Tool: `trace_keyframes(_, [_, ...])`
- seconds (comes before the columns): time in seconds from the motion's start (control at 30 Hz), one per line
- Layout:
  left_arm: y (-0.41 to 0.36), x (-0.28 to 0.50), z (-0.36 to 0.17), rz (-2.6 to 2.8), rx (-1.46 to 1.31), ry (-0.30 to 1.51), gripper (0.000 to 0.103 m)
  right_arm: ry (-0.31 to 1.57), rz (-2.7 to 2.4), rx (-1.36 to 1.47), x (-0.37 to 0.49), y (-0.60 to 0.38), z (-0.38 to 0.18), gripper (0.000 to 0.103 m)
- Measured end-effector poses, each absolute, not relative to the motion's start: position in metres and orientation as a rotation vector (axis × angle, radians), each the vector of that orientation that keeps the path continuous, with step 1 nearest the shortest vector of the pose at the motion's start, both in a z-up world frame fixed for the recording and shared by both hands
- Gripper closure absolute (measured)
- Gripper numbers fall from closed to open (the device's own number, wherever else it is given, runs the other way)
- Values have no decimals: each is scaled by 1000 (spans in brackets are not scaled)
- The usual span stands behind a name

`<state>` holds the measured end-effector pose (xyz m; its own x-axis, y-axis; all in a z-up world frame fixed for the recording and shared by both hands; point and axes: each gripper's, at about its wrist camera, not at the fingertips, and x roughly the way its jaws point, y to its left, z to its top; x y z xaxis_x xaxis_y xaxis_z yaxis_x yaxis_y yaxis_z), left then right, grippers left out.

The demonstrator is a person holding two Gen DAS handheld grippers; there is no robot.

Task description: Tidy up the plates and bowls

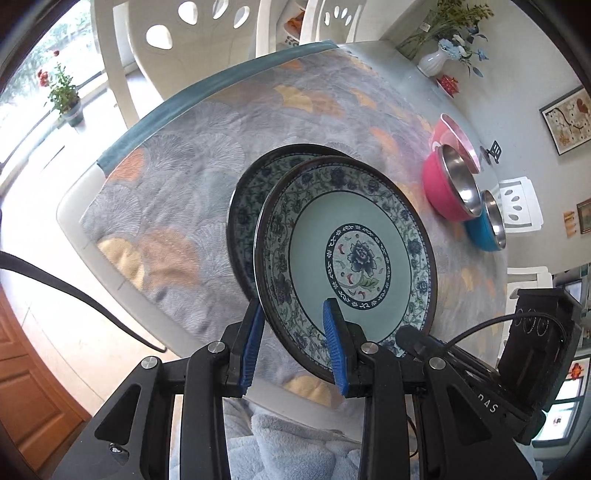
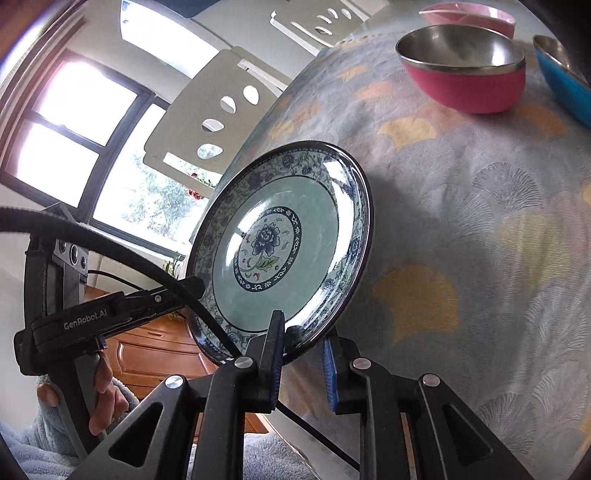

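Note:
My left gripper (image 1: 293,325) is shut on the rim of a blue floral plate (image 1: 351,258), holding it tilted above a second, matching plate (image 1: 251,192). That second plate is held by my right gripper (image 2: 303,354), shut on its lower rim, and shows in the right wrist view (image 2: 280,240), tilted over the table edge. A pink bowl with a steel lining (image 1: 448,184) (image 2: 461,70), a blue bowl (image 1: 487,225) (image 2: 565,74) and a pale pink bowl (image 1: 456,133) (image 2: 469,16) stand together on the table.
The table has a grey and orange leaf-pattern cloth (image 1: 177,206) (image 2: 480,221). A white vase of flowers (image 1: 436,61) stands at the far corner. White chairs (image 1: 162,40) (image 2: 207,122) ring the table. The left gripper's body (image 2: 74,321) is beside the right one.

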<state>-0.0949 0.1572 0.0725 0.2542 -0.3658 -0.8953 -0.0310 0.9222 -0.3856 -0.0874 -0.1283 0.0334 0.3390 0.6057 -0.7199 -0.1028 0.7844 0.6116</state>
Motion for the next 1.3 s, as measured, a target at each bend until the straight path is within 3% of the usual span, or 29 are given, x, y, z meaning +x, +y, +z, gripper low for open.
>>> trace_keyframes(0.33, [176,-88,78,-185,-406,1258,74,1155,440,439,-73,-118,35,84])
trace_keyframes(0.43, [175,-86,76,-182,-413,1271,74,1180,409,396,-66,-112,35,70])
trace_keyframes(0.57, [171,-82,77,-181,-406,1270,74,1151,360,303,-70,-115,46,62])
trace_keyframes(1.0, [168,-76,72,-161,-418,1295,74,1148,461,274,-66,-106,48,62])
trace_keyframes(1.3, [133,-43,115,-242,-311,1204,74,947,350,427,-62,-177,111,62])
